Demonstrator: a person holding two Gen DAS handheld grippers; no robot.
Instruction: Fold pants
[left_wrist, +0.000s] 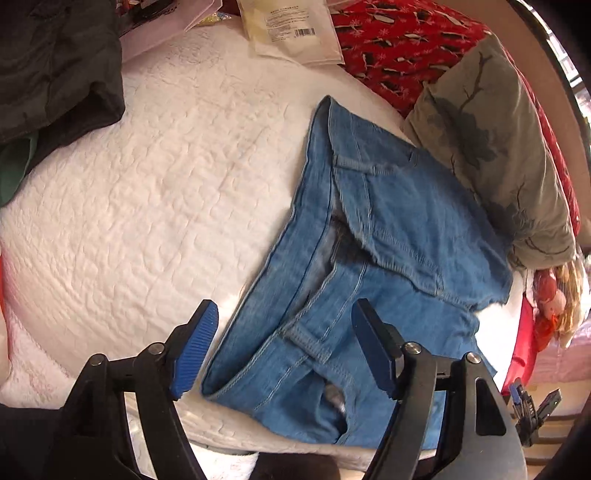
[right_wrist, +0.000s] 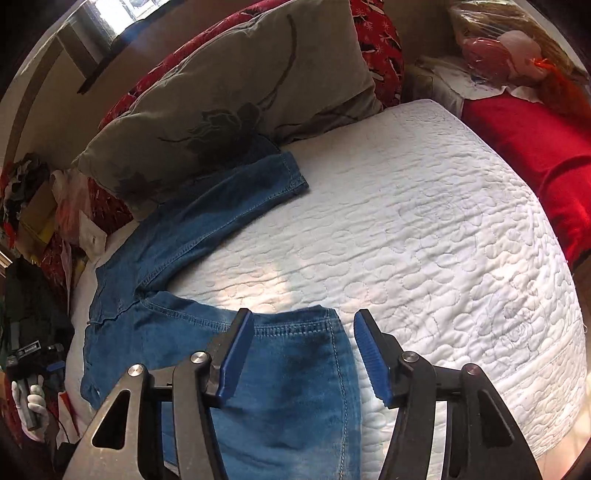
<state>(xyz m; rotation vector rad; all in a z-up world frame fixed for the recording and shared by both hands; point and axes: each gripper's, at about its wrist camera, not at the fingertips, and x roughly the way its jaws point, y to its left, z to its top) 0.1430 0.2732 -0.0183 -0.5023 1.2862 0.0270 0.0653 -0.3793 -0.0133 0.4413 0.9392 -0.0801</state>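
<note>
No bins or baskets here that we can see, just the blue denim pants (left_wrist: 369, 236) lying partly folded on the white quilted mattress (left_wrist: 155, 177), right up against the grey-green floral pillow (right_wrist: 229, 110) with the red patterned cushion (left_wrist: 402, 40) behind it. Our left gripper (left_wrist: 284, 325) hangs over the waistband end with its blue ribbed pads spread and nothing pinched between them. Our right gripper (right_wrist: 303, 339) sits over a leg hem, jaws apart too, gripping nothing.
</note>
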